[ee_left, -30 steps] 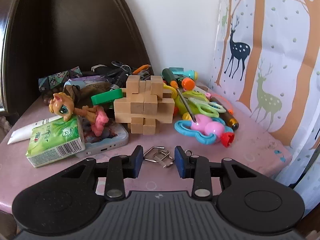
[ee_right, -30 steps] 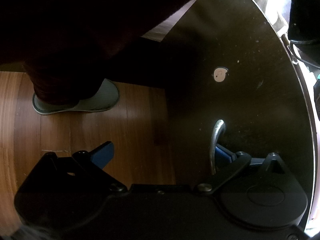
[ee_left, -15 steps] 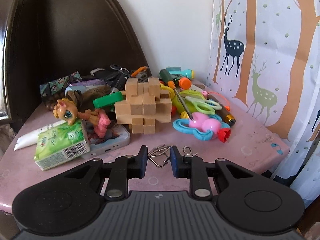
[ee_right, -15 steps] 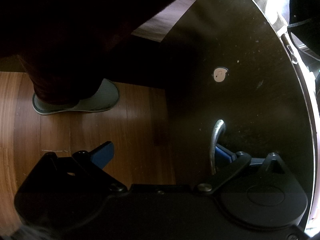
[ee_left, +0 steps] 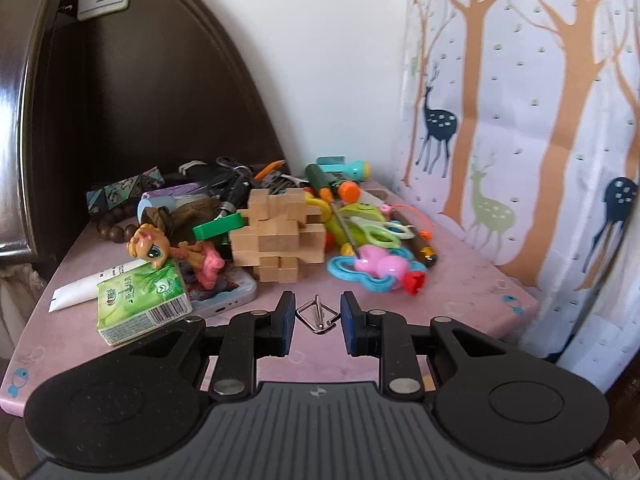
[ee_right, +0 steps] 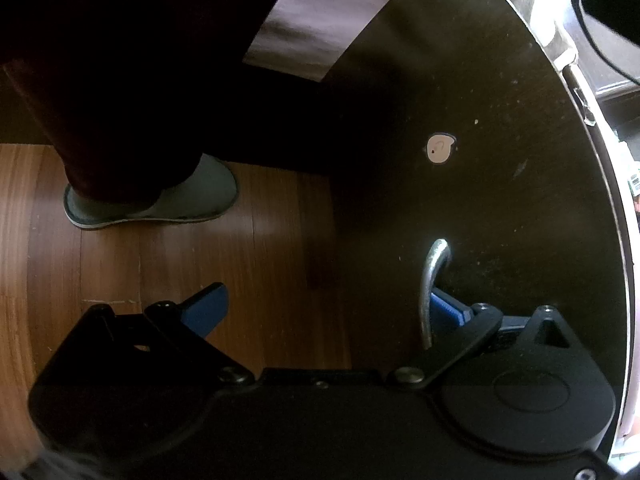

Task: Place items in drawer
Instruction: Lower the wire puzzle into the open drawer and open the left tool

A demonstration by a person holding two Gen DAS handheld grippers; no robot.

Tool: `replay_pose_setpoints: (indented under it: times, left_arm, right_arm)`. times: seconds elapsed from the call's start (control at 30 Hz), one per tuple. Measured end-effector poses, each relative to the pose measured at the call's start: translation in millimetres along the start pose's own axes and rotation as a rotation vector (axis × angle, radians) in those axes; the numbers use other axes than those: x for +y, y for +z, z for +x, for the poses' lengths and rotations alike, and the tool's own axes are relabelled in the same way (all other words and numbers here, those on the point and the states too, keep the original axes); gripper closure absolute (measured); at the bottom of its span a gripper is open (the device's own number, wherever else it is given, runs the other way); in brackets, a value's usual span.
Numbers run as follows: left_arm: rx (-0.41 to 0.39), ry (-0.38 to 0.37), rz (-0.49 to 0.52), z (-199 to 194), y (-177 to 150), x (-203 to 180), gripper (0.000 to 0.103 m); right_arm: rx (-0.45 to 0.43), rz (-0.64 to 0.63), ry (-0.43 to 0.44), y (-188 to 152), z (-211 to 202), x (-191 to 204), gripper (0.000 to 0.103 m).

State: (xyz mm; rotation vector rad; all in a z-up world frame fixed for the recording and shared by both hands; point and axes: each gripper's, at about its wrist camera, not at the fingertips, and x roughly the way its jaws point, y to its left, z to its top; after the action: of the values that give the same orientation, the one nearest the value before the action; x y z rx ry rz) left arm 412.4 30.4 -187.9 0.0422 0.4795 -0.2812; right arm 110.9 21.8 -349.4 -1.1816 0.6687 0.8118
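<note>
In the left wrist view my left gripper (ee_left: 318, 312) is shut on a small metal wire puzzle (ee_left: 318, 313) and holds it lifted above the pink tabletop (ee_left: 472, 292). Behind it lie a wooden burr puzzle (ee_left: 276, 236), a green tissue pack (ee_left: 140, 300) and a pony doll (ee_left: 168, 248). In the right wrist view my right gripper (ee_right: 324, 308) is open. Its right finger (ee_right: 448, 308) is hooked behind the metal handle (ee_right: 430, 280) of the dark drawer front (ee_right: 500, 200).
A pink and blue toy (ee_left: 380, 268), scissors (ee_left: 380, 232), screwdrivers (ee_left: 332, 192) and a phone (ee_left: 228, 296) crowd the back of the table. A deer-print curtain (ee_left: 520, 120) hangs at the right. A person's slippered foot (ee_right: 156, 196) stands on the wood floor (ee_right: 120, 280) left of the drawer.
My left gripper has closed on the wire puzzle and lifted it off the table while pulling back. My right gripper has stayed at the drawer handle.
</note>
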Motion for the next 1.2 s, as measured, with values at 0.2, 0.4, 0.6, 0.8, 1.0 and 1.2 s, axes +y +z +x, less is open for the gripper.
replay_pose_setpoints:
  times: [0.2,0.4,0.6,0.8,1.0,1.2]
  left_arm:
    - [0.016,-0.038,0.042,-15.7,-6.8,-13.8,0.08]
    - [0.076,-0.107,0.077,-20.1,-21.9,-29.6,0.08]
    - [0.175,-0.153,0.11,-12.6,-42.5,-42.5,0.08]
    - [0.286,-0.156,0.126,2.2,-62.9,-43.9,0.08]
    - [0.364,-0.155,0.132,20.0,-80.2,-43.6,0.08]
    - [0.422,-0.154,0.135,38.5,-93.1,-43.7,0.08]
  right_arm:
    - [0.012,-0.001,-0.01,2.2,2.9,2.3,0.0]
    - [0.024,-0.006,-0.013,3.5,6.1,3.6,0.0]
    - [0.032,-0.009,-0.016,4.6,7.4,4.3,0.0]
    - [0.031,-0.012,-0.016,3.8,6.9,4.9,0.0]
    - [0.03,-0.01,-0.016,3.0,5.7,5.5,0.0]
    - [0.026,-0.009,-0.016,1.6,4.8,6.3,0.0]
